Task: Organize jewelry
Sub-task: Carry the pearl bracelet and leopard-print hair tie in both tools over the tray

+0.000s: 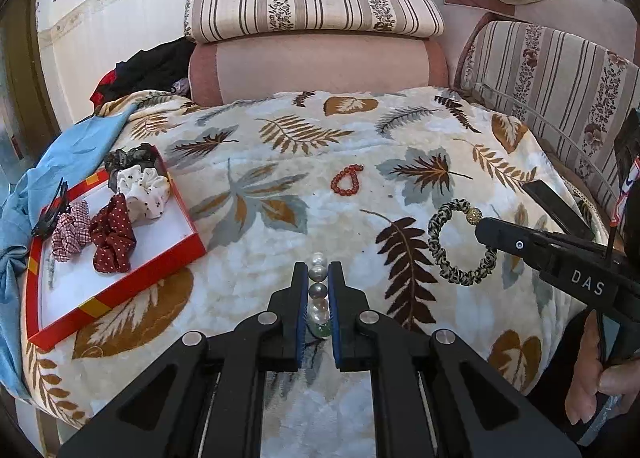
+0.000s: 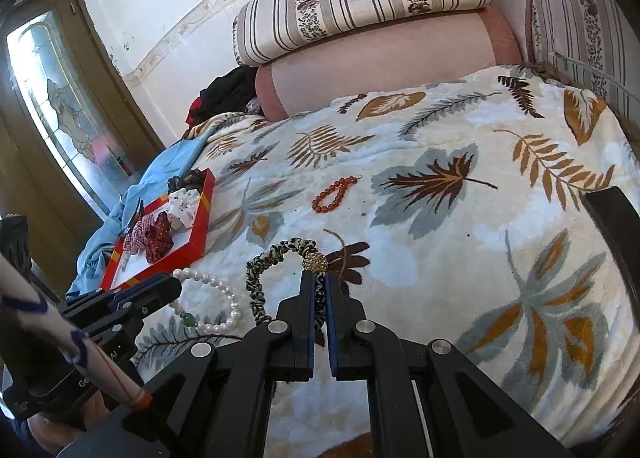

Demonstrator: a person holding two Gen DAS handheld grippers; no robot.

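My left gripper (image 1: 318, 272) is shut on a pearl bracelet (image 1: 319, 290), whose beads line up between the blue pads; in the right wrist view the pearl bracelet (image 2: 216, 298) hangs in a loop from the left gripper (image 2: 174, 282). My right gripper (image 2: 319, 278) is shut on a leopard-print hair tie (image 2: 264, 270) with a gold bead (image 2: 315, 262); the same hair tie (image 1: 460, 246) shows in the left wrist view at the right gripper's tip (image 1: 482, 228). A red bead bracelet (image 1: 347, 180) lies loose on the blanket. A red tray (image 1: 120, 290) at left holds several scrunchies (image 1: 112, 234).
A leaf-print blanket (image 1: 280, 186) covers the bed. Blue cloth (image 1: 60, 162) lies left of the tray. Striped and pink cushions (image 1: 316, 34) stand at the back, dark clothes (image 1: 152, 66) at back left. A door with glass (image 2: 60, 98) is far left. A person's hand (image 1: 600, 386) holds the right gripper.
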